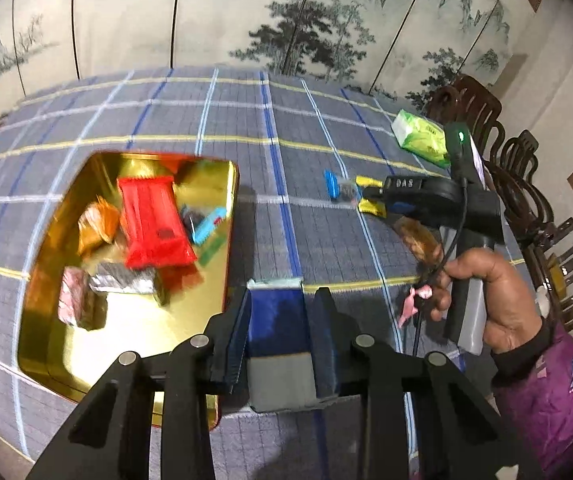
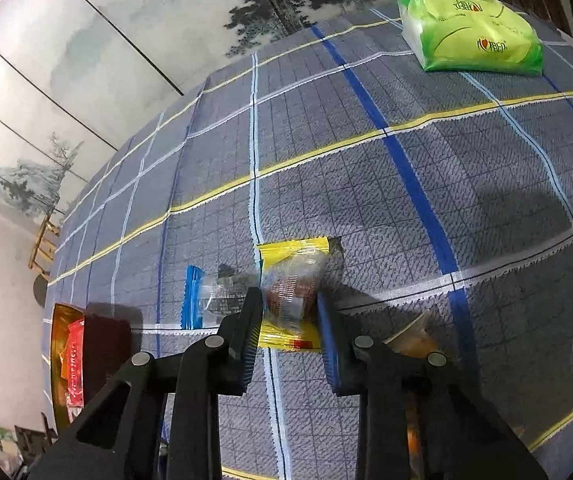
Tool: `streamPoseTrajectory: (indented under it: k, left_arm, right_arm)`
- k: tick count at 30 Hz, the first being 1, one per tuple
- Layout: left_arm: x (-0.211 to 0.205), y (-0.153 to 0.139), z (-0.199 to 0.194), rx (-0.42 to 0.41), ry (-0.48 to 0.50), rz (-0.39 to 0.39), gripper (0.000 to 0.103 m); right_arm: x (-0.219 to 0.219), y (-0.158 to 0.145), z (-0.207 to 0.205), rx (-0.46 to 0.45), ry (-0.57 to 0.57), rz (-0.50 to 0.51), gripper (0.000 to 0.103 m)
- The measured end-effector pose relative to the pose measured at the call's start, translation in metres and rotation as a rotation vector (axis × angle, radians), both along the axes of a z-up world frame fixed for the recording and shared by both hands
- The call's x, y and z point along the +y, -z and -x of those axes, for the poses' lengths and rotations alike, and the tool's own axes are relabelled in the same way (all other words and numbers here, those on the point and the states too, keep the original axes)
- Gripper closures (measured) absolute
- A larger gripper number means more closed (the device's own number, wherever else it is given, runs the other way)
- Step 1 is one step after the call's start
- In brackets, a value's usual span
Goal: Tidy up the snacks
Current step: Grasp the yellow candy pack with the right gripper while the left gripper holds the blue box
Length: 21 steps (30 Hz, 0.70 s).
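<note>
The right tongs (image 2: 289, 312) stand apart with the yellow-ended clear-wrapped snack packet (image 2: 291, 292) between their fingers; whether the pads already touch the wrapper I cannot tell, as the packet is blurred there. The packet lies flat on the blue-grey checked tablecloth of the table (image 2: 366, 184), its long axis running from 6 to 12 o'clock in the right wrist view, in line with the fingers, so closing would pinch it across its narrow width. Just beside it at 9 o'clock lies a blue-ended clear packet (image 2: 210, 300), close enough that the left finger could catch it. An orange-brown wrapped snack (image 2: 410, 340) lies at 4 o'clock, partly hidden behind the right finger. The gold rectangular tin (image 1: 126, 344), already holding a red packet (image 1: 152, 224) and several other wrapped snacks, sits at 8 o'clock, well apart from the yellow packet, with bare cloth between them. The left tongs (image 1: 280, 320) hover just beside the tin's right rim, fingers apart, seemingly holding nothing; this hand is nearer the tin, the right nearer the loose snacks. A green soft tissue pack (image 2: 474, 36) rests far off at 1 o'clock, near the table's far edge and, in my judgement, out of the way.
</note>
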State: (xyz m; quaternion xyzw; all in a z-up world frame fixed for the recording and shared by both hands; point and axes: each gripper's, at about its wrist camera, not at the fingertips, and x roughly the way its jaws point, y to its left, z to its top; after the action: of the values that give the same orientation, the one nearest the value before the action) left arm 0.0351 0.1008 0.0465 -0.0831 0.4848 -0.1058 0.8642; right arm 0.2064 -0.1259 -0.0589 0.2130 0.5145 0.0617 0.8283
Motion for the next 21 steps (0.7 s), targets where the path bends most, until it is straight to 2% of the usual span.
streamPoseTrajectory:
  k: [2,4,6,9,11,13,16,18,21]
  left_arm:
    - [-0.005,0.001,0.003,-0.002,0.017,-0.022,0.074]
    - [-0.018,0.002,0.006,0.008,0.054,-0.061,0.061]
    - [-0.029,0.007,0.007,0.020,0.055,-0.111,0.054]
    - [-0.039,0.015,0.007,0.042,0.053,-0.145,0.051]
    - [-0.041,0.022,0.005,0.056,0.036,-0.167,0.045]
    - [-0.042,0.030,0.003,0.076,0.034,-0.155,0.043]
    - [-0.046,0.041,-0.001,0.094,0.036,-0.185,0.042]
    - [-0.048,0.050,-0.004,0.111,0.030,-0.218,0.042]
    - [-0.048,0.064,-0.007,0.143,0.026,-0.225,0.042]
  right_arm:
    - [0.005,-0.002,-0.001,0.019,-0.005,0.041,0.074]
    - [0.010,-0.003,-0.003,0.015,-0.014,0.088,0.074]
    - [0.013,-0.005,-0.002,-0.001,-0.029,0.119,0.074]
    - [0.025,-0.006,-0.003,-0.030,-0.079,0.198,0.075]
    - [0.025,-0.007,-0.001,-0.043,-0.106,0.214,0.077]
    - [0.020,-0.008,0.004,-0.048,-0.117,0.196,0.078]
    - [0.013,-0.023,0.029,-0.156,-0.161,0.122,0.078]
    - [0.011,-0.034,0.049,-0.211,-0.174,0.169,0.078]
    - [0.001,-0.048,0.086,-0.285,-0.167,0.198,0.078]
